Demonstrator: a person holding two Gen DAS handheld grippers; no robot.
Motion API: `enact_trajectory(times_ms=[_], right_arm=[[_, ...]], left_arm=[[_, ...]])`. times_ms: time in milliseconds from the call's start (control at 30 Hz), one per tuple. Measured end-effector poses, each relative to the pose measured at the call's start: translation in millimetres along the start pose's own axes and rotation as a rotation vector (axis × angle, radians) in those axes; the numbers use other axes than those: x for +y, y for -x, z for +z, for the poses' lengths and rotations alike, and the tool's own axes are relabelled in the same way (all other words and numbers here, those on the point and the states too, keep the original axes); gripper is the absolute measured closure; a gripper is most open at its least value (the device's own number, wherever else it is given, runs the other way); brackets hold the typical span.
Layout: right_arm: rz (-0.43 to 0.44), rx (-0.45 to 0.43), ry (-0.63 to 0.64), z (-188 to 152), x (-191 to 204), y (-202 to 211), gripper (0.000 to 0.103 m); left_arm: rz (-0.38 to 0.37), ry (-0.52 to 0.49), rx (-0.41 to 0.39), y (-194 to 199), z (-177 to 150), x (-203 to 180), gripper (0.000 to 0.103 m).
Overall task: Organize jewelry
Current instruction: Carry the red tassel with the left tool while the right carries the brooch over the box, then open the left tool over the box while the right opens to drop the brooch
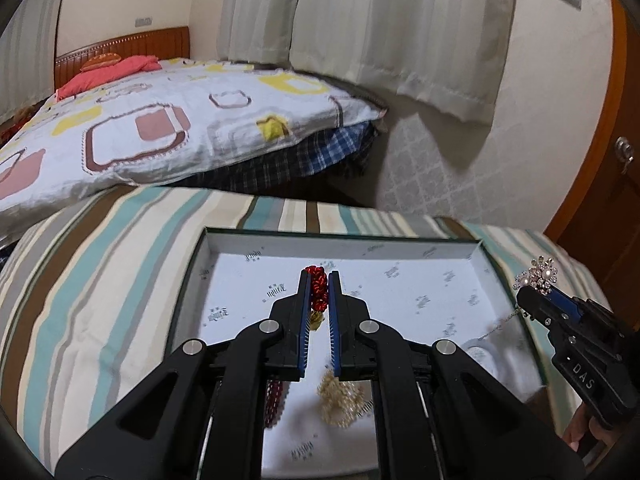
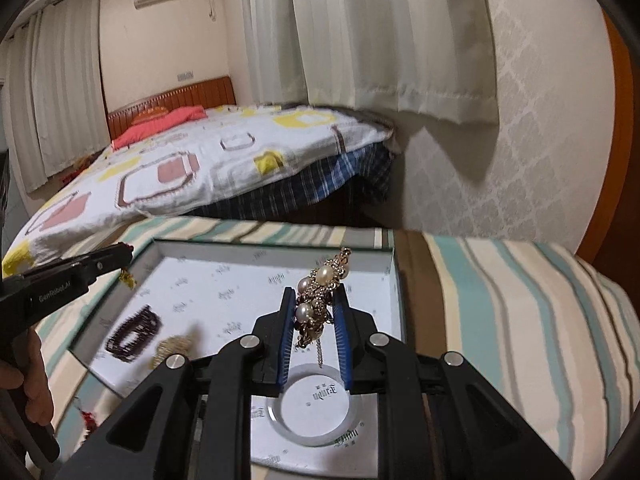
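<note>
- While both grippers hang over the open white box (image 1: 224, 248) on the striped cloth (image 1: 100, 264), left gripper (image 1: 319, 280) fingers are pinched tight on a red knotted cord piece (image 1: 318, 290); its long axis runs along the fingers, pointing away from the camera, a yellowish bit hanging below.
- Right gripper (image 2: 318, 296) fingers stand narrow, clamped on a pearl-and-gold brooch (image 2: 320, 300); it sticks up past the fingertips, thin chain dangling down.
- On the box floor: dark red beaded bracelet (image 2: 134, 334) lying flat near the left wall, gold chain heap (image 2: 174, 346) just beside it, round silver-rimmed disc (image 2: 316, 404) under the right gripper.
- Both held pieces are in the air above the box, touching nothing else.
- Behind: bed with patterned quilt (image 1: 160, 120), curtains (image 1: 360, 20), wooden door (image 1: 612, 160) at the right.
</note>
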State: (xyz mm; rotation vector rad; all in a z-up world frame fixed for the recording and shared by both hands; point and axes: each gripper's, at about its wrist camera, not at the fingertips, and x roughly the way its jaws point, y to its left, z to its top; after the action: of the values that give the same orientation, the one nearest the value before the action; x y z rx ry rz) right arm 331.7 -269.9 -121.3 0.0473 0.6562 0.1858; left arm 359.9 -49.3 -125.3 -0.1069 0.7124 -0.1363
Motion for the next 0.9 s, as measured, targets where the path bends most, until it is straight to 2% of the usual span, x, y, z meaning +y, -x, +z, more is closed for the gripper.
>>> enact_trajectory(times_ms=[133,433,733,833,900], right_arm=[[0.0,0.059,-0.002,-5.2,-3.9,-21.5,0.083],[0.0,0.186,-0.032,-12.1,-14.2,-53.4,0.083],[-0.001,0.216,-0.035,-11.3,-17.4,-57.5,0.082],[0.001,0.209,-0.049,-9.5,-20.0,-58.0,0.079],[0.001,0.207,-0.052,-8.5,-21.1,-58.5,0.079]], left_arm=[[0.009,0.004,0.076,-31.5,-1.8,0.5,0.094],[0.028,0.01,0.187,-64.6,-6.8,5.8,0.094],[0.047,-0.007,0.206,-72.4,-6.6,2.4,0.094],[0.051,-0.008,0.207,-73.2,-5.7,1.9,0.09],[0.052,-0.01,0.208,-73.5,-5.5,2.2,0.084]])
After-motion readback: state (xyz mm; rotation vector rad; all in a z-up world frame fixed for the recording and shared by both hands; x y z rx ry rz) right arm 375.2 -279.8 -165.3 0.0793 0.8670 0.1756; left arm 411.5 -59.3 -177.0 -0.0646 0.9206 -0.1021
